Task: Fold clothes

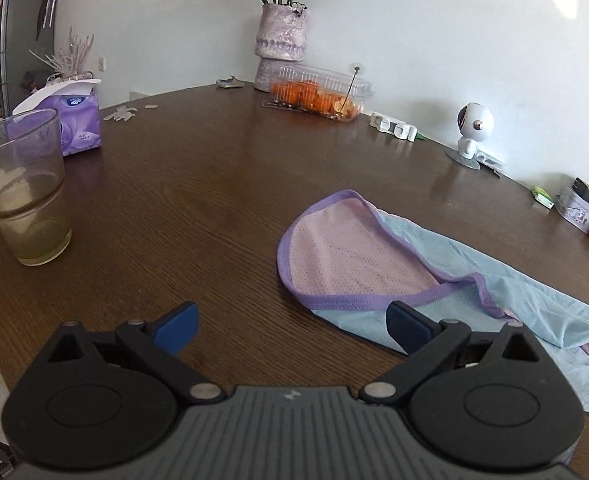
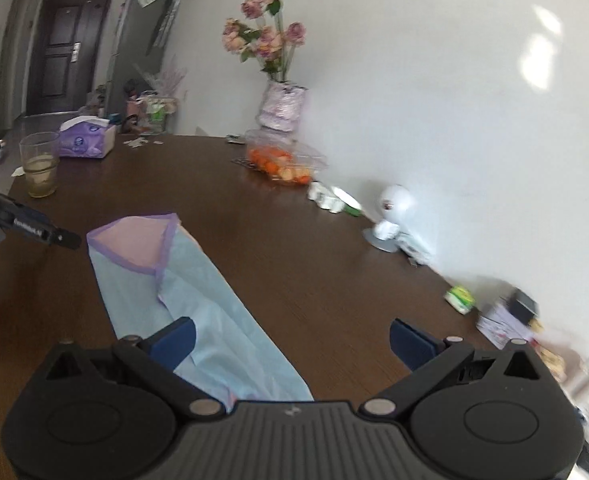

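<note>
— Left hand-held gripper (image 1: pixel 290 326)?
— Spread wide, blue pads far apart, gripping nothing. Hovering over bare brown wood-grain surface (image 1: pixel 198 184), right pad just at the near edge of the garment (image 1: pixel 374 264).
— And the right hand-held gripper (image 2: pixel 290 340)?
— Also fully spread, empty. Left pad overlapping the pale blue cloth in view; contact impossible to tell. Right pad above bare wood.
— Placement of the garment?
— Flat on the surface, between the two tools. Long and narrow, long axis running from the left hand-held gripper's side toward the right one. Purple-trimmed pink end pointing at the left tool, plain blue end lying under the right one.
— Fabric?
— Thin, light blue, slightly wrinkled; pink panel dotted with fine mesh holes, bordered by a ribbed lilac band curving round in a rounded lobe.
— Anything else, left to right?
— Clear ribbed cup (image 1: pixel 20 188), purple tissue pack (image 1: pixel 76 122), textured lilac vase (image 1: pixel 281 46) with flowers, clear box of orange fruit (image 1: pixel 318 96), small white round-headed camera (image 1: pixel 472 128).
</note>
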`<state>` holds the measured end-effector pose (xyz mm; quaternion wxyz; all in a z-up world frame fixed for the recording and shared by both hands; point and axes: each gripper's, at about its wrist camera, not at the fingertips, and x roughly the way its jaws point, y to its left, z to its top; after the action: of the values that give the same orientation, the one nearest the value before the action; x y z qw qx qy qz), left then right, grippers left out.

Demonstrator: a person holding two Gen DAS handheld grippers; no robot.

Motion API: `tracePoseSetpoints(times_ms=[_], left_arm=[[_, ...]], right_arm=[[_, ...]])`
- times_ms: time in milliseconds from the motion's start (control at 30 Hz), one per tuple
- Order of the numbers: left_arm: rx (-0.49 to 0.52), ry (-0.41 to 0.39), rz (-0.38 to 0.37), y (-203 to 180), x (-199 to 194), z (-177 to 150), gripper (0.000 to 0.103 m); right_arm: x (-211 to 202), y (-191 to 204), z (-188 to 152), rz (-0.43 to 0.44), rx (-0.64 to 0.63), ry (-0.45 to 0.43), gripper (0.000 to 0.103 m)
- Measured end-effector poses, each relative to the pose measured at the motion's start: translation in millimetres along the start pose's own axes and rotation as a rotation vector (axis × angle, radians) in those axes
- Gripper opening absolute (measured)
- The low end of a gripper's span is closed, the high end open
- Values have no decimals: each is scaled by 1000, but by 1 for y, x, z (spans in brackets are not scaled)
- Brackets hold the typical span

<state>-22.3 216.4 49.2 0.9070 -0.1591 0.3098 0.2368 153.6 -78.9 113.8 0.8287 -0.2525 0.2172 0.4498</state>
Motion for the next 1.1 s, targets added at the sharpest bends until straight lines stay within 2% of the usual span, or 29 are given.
tracePoseSetpoints(times_ms=[67, 200, 267, 300, 333, 400, 433, 467, 533, 600, 833, 1100], left_arm=[[-18, 23, 1, -4, 7, -1, 84], [-51, 31, 75, -13, 15, 1, 79], [-79, 8, 106, -12, 17, 2, 71], [-85, 0, 124, -12, 19, 2, 67], [-79, -5, 141, -13, 20, 2, 57], [-54, -10, 157, -14, 24, 4, 46], [-47, -9, 149, -15, 25, 5, 37], [-46, -5, 132, -14, 26, 7, 26], [-50, 4, 96, -15, 28, 9, 11], [-33, -1, 98, -18, 30, 9, 7], [-16, 20, 76, -18, 49, 26, 3], [65, 80, -18, -35, 120, 81, 3]], right_arm=[[52, 2, 33, 120, -10, 33, 101], [157, 16, 85, 263, -3, 142, 94], [200, 30, 101, 318, -37, 197, 92], [219, 38, 108, 336, -58, 225, 81], [237, 46, 114, 353, -80, 254, 70], [260, 59, 120, 359, -115, 294, 60], [269, 65, 121, 366, -130, 311, 51], [273, 70, 121, 380, -146, 325, 44], [277, 77, 120, 411, -161, 329, 17], [273, 78, 118, 407, -161, 319, 9], [265, 73, 112, 357, -143, 289, 6], [273, 3, 96, 204, 78, 311, 4]])
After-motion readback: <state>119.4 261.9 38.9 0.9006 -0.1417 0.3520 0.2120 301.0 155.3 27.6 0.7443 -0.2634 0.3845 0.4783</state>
